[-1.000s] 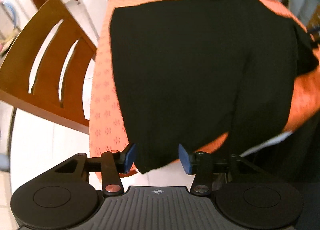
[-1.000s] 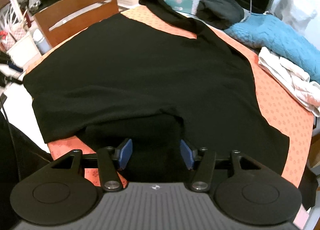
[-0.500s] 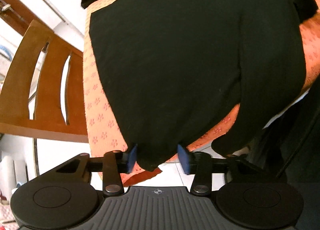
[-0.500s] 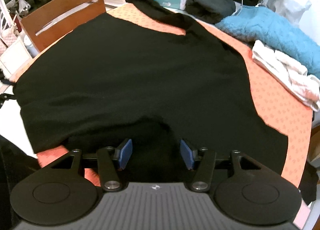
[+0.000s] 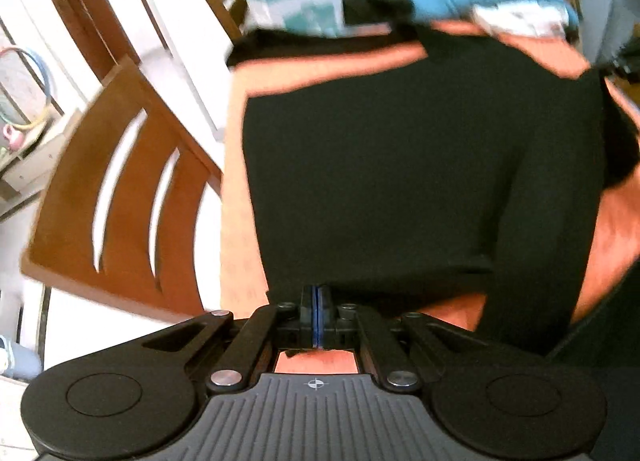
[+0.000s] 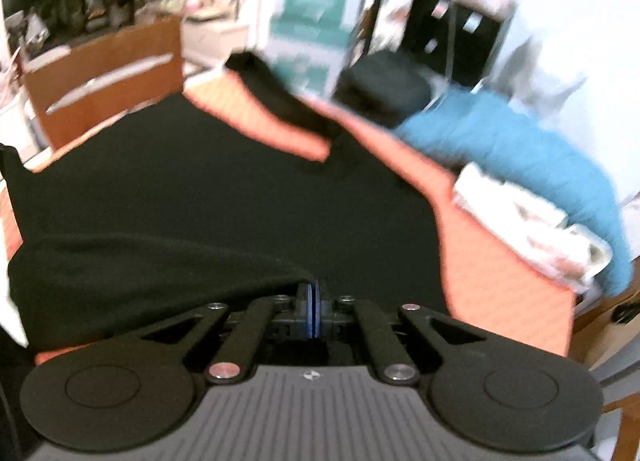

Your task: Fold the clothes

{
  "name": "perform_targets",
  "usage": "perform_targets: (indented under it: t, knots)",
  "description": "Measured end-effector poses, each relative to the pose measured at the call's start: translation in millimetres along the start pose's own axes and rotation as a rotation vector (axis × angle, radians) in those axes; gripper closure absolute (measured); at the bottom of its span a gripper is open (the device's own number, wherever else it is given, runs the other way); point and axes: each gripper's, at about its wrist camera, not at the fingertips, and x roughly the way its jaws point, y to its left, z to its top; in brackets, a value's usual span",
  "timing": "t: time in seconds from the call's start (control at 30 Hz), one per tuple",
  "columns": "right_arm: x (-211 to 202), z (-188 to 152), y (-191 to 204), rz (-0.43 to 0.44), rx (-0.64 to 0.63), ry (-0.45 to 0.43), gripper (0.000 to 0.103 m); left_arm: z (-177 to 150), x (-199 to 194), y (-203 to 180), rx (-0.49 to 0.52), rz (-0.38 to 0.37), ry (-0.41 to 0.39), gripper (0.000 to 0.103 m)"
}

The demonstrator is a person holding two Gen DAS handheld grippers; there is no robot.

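Crowding the far end of the orange-covered table point(image 6: 500, 293): a blue blanket point(image 6: 520, 149), a white folded cloth point(image 6: 528, 225) and a dark bundle point(image 6: 384, 89). Standing close along the left edge: a wooden chair point(image 5: 120, 201). Covering most of the middle: the black garment point(image 6: 224, 189), lying flat. Leaving orange cover bare near the white cloth.

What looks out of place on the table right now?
Nothing damaged or spilled. The black garment lies skewed, its near hem overhanging the orange patterned tablecloth, one sleeve trailing off the far corner. Both frames are motion-blurred.
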Motion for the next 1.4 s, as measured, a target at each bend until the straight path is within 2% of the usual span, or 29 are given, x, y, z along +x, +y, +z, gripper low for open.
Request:
perform_targets:
  t: [0.17,0.47,0.63,0.87,1.07,1.13,1.2,1.27,1.33,1.4]
  knots:
    - [-7,23,-21,-0.095,0.003,-0.096,0.101,46,14,24,-0.059,0.017,-0.038,0.1]
    - [33,69,-56,-0.193,-0.033,-0.151,0.101,137,58,57,-0.116,0.018,-0.104,0.1]
    - [75,93,-70,-0.208,-0.053,-0.13,0.101,177,100,74,-0.127,0.039,-0.086,0.101]
    - [141,111,-84,-0.196,-0.075,-0.057,0.101,206,157,101,-0.172,0.026,-0.042,0.101]
    - [186,108,-97,-0.161,-0.063,0.032,0.101,201,186,93,-0.064,-0.094,0.014,0.096]
    - [194,102,-99,-0.155,-0.052,0.052,0.101,198,199,90,-0.029,-0.111,0.038,0.083]
    - [200,97,-101,-0.15,-0.042,0.068,0.101,193,211,85,0.009,-0.116,0.061,0.075]
    - [203,94,-104,-0.145,-0.034,0.078,0.101,190,218,81,0.044,-0.114,0.068,0.062]
    - [204,93,-105,-0.142,-0.029,0.081,0.101,187,223,79,0.066,-0.113,0.063,0.04]
    - [204,93,-106,-0.141,-0.027,0.084,0.101,187,227,79,0.07,-0.117,0.057,0.038]
